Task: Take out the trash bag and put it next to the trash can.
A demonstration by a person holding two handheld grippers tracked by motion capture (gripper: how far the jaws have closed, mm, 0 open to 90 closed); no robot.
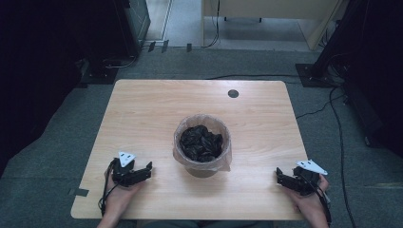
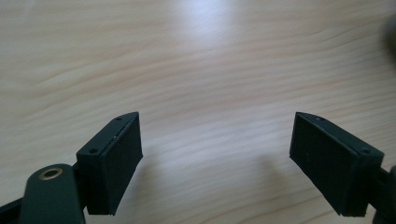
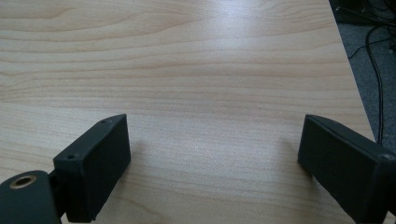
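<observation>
Wooden table (image 1: 142,109) — both grippers' jaws wide, empty.

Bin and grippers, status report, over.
Left gripper open, empty, near edge of table. Right gripper open, empty, near right corner. Lined bin upright mid-table, dark stuff inside, untouched. Nothing in the way.

Black left gripper (image 1: 142,172) and right gripper (image 1: 280,176), grey three-cornered plates, trailing black cables.
</observation>
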